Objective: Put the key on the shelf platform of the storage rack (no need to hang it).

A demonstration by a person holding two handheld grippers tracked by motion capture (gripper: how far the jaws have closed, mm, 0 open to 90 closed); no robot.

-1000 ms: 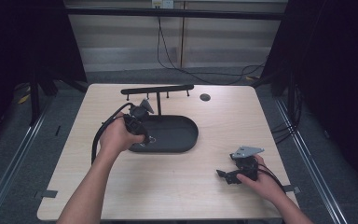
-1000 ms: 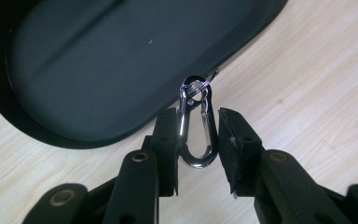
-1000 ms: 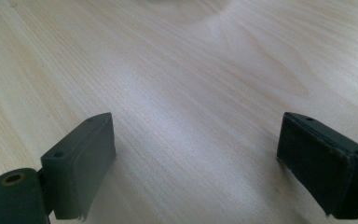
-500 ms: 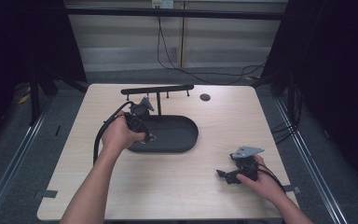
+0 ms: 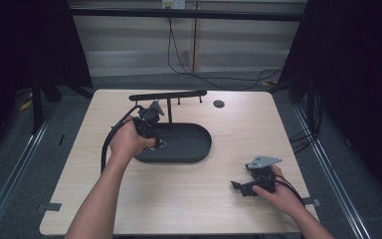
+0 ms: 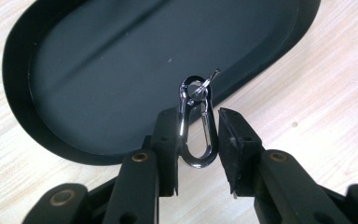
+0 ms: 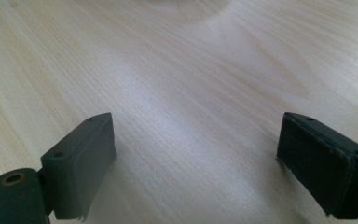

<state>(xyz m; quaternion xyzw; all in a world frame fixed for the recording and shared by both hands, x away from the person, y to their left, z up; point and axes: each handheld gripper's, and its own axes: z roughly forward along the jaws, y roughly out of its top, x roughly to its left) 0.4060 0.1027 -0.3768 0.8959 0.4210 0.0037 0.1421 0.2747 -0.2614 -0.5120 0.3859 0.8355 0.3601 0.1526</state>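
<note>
While the left hand point(image 5: 127, 142) sits left of centre in the high view, its gripper point(image 5: 151, 130) reaches over the left end of the black oval tray point(image 5: 194, 144) on the wooden table point(image 5: 179, 199). Behind the tray, in the upper middle of that frame, stands a black rack point(image 5: 168, 95) with a long top bar, and a small dark round spot point(image 5: 219, 103) marks the table just right of it.

Seen from the left gripper view, a silver carabiner point(image 6: 196, 126) stands between the 2 jaws at the frame's centre, over the tray's near rim. It lies against the left pad point(image 6: 168, 140); a narrow gap shows between it and the right pad point(image 6: 230, 140), so the jaws are slightly parted around it and not pinching it. A small ring point(image 6: 196, 88) hangs in its top loop, above the tray floor.

At the lower right of the high view, the right hand point(image 5: 283, 191) rests its gripper point(image 5: 246, 188) on bare table, well apart from the tray. From the right gripper view its jaws are spread wide, with nothing but wood grain between them.
</note>
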